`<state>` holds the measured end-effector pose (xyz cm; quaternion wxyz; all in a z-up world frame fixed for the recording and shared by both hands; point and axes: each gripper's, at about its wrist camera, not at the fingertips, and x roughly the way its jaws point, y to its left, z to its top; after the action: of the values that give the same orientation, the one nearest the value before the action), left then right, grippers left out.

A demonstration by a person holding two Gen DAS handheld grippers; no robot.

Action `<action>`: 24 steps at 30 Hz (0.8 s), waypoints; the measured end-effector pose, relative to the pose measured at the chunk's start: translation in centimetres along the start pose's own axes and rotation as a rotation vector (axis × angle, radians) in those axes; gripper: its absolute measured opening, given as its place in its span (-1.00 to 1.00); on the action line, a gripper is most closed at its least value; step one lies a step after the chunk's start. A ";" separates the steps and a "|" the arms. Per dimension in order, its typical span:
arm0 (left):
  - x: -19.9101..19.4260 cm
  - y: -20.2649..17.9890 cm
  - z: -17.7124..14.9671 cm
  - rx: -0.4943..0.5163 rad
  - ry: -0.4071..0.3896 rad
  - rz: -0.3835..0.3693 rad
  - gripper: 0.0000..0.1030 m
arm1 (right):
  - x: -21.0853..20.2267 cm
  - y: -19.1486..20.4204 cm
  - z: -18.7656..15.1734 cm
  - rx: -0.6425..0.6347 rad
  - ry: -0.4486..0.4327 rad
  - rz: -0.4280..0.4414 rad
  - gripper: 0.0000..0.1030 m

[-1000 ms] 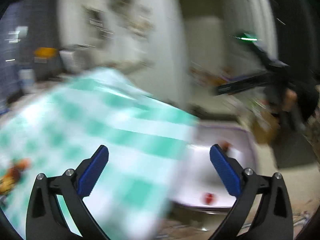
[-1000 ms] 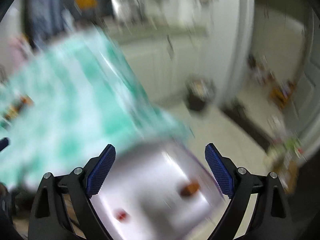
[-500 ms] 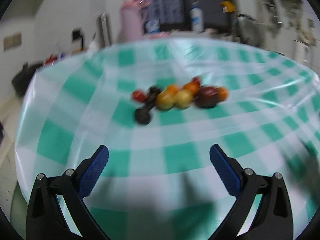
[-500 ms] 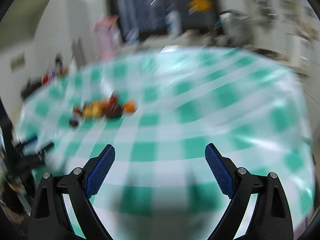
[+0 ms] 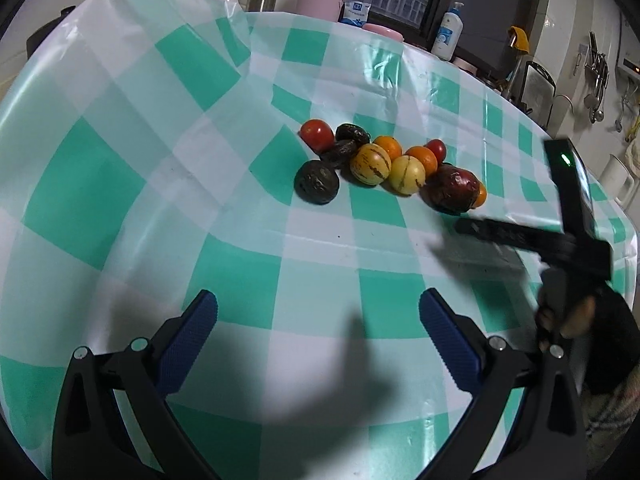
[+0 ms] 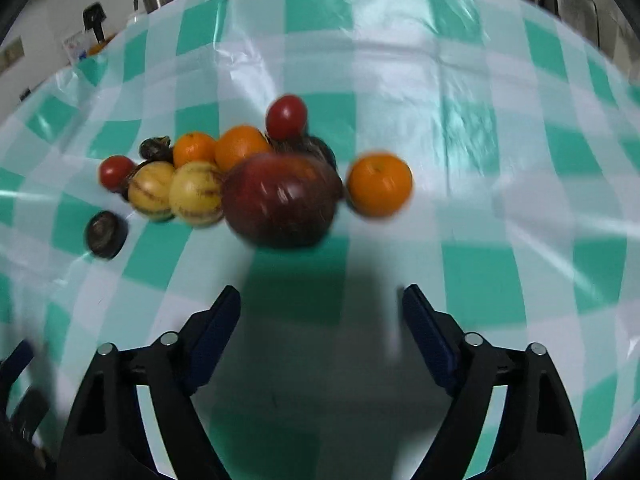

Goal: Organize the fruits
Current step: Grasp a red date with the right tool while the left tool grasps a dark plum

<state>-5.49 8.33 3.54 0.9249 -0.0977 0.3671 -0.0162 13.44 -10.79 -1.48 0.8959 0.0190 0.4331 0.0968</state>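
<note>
From the left wrist camera, the left gripper (image 5: 318,312) hovers over a table draped in a glossy green-and-white checked plastic cloth (image 5: 120,168), its blue-padded fingers (image 5: 192,332) spread wide with only bare cloth between them. The cluster of fruits sits toward 12 o'clock from the fingertips, well apart from them. In it lie a round red tomato (image 5: 317,135) at the far left, a dark wrinkled round fruit (image 5: 317,182) nearest the camera on the left, two yellow striped round fruits (image 5: 370,159) side by side in the middle, small orange citrus fruits (image 5: 421,159) just behind those, and a large dark-red round fruit (image 5: 454,189) at the right end. At 3 o'clock the right gripper (image 5: 472,227) reaches in (a hand grips its black handle below), its tip just beside the dark-red fruit; whether it touches cannot be told. Bottles and a pink flask stand beyond the table's far edge at 12 o'clock.

From the right wrist camera, which is blurred, the right gripper (image 6: 320,312) has its fingers parted and nothing between them; its jaws have just been closing somewhat. The large dark-red fruit (image 6: 280,200) lies at 12 o'clock just ahead of the fingertips, touching the yellow striped fruits (image 6: 196,194) at its left. A lone round orange citrus fruit (image 6: 379,184) sits just beside it at 1 o'clock.
</note>
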 end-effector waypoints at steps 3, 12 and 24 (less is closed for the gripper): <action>0.1 -0.1 -0.1 -0.001 0.004 -0.010 0.96 | 1.1 0.7 1.1 0.015 0.015 0.006 0.51; 0.3 -0.3 -0.5 -0.019 0.008 -0.018 0.96 | 3.6 1.9 3.2 0.067 0.011 -0.084 0.48; 2.1 -2.4 0.6 0.056 0.045 0.034 0.96 | 0.0 0.1 -0.2 0.084 -0.025 0.037 0.13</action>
<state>-3.49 5.86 3.03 0.9189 -0.0652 0.3888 -0.0131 13.28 -10.73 -1.61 0.8977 0.0659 0.4253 0.0948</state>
